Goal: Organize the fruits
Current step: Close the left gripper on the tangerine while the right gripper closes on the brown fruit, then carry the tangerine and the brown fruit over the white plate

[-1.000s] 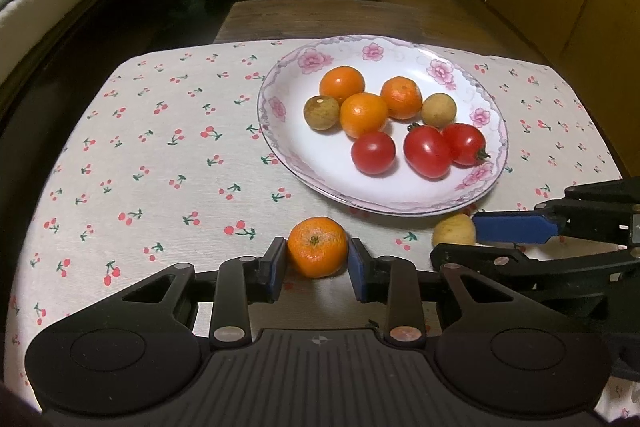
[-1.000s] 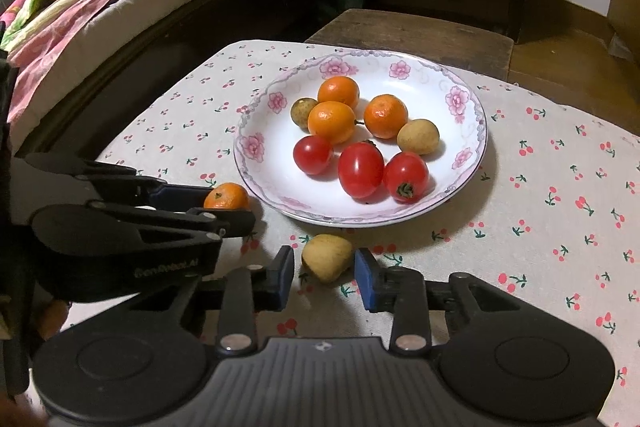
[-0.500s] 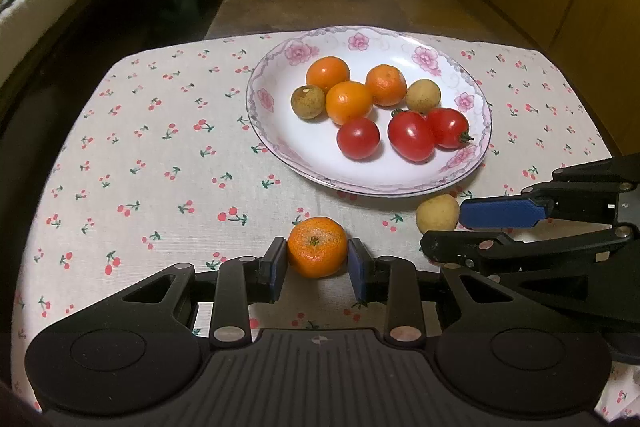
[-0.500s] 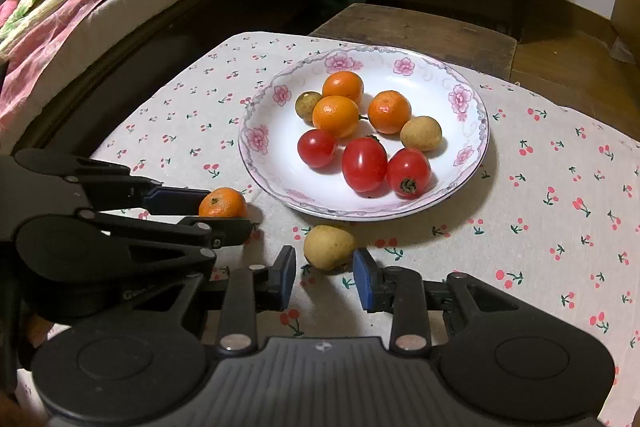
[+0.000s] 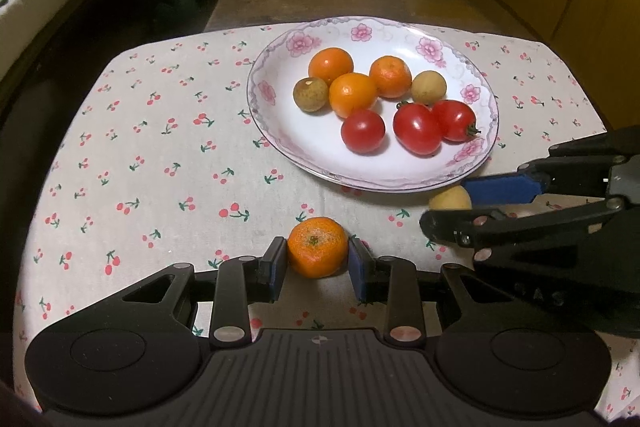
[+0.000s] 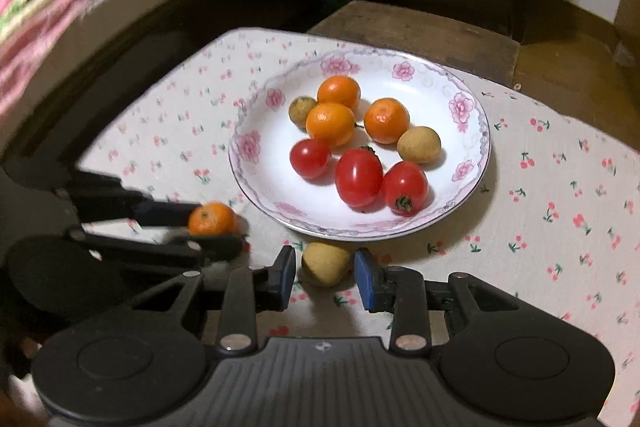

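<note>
Two fruits sit pinched off the plate: the left gripper (image 5: 318, 263) clamps its fingers on a small orange mandarin (image 5: 317, 247), the right gripper (image 6: 325, 277) grips a pale yellow-brown longan (image 6: 326, 263), both low over the cherry-print tabletop (image 5: 160, 155), probably bound for the flowered white plate (image 5: 280, 143) beyond, holding sorted mandarins, tomatoes and longans.

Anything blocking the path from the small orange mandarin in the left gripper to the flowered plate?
Nothing visible does. The small orange mandarin sits between the left gripper's pads, with only bare cherry-print cloth up to the flowered white plate's near rim; open plate floor lies there.
</note>
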A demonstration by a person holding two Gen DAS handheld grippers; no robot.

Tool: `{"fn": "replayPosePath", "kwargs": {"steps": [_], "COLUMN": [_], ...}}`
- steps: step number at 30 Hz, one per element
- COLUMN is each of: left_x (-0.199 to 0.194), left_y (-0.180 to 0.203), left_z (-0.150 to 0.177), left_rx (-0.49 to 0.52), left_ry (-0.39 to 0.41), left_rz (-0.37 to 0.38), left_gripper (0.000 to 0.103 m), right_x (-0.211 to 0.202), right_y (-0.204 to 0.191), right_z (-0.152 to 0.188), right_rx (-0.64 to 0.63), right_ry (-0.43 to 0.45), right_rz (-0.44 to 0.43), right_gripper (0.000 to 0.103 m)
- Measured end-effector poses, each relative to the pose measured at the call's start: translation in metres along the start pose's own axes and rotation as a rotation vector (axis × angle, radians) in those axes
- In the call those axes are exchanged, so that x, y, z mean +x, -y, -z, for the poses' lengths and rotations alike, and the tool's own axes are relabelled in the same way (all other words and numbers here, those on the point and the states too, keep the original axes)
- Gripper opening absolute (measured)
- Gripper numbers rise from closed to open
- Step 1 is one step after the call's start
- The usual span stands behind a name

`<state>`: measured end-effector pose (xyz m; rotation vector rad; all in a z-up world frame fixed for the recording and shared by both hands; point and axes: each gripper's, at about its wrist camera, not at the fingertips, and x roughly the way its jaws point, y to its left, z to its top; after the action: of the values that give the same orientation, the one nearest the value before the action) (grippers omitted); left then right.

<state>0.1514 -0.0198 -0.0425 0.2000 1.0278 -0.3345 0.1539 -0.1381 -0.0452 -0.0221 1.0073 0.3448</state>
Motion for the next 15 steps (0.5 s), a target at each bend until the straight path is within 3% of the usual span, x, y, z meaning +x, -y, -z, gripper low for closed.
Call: {"fn": "replayPosePath", "kwargs": {"steps": [15], "left_x": [-0.006], "left_y": [0.004], "left_z": [0.004], "left_rx": [0.042], "left_ry": [-0.026], "left_rz": [0.002], "left_gripper": [0.041], "right_x": [-0.022], "right_y": [-0.003], "right_z": [0.008], "right_rx": [-0.058], "right_ry": [-0.057], "right_rz": [-0.004], "right_gripper": [0.029]}}
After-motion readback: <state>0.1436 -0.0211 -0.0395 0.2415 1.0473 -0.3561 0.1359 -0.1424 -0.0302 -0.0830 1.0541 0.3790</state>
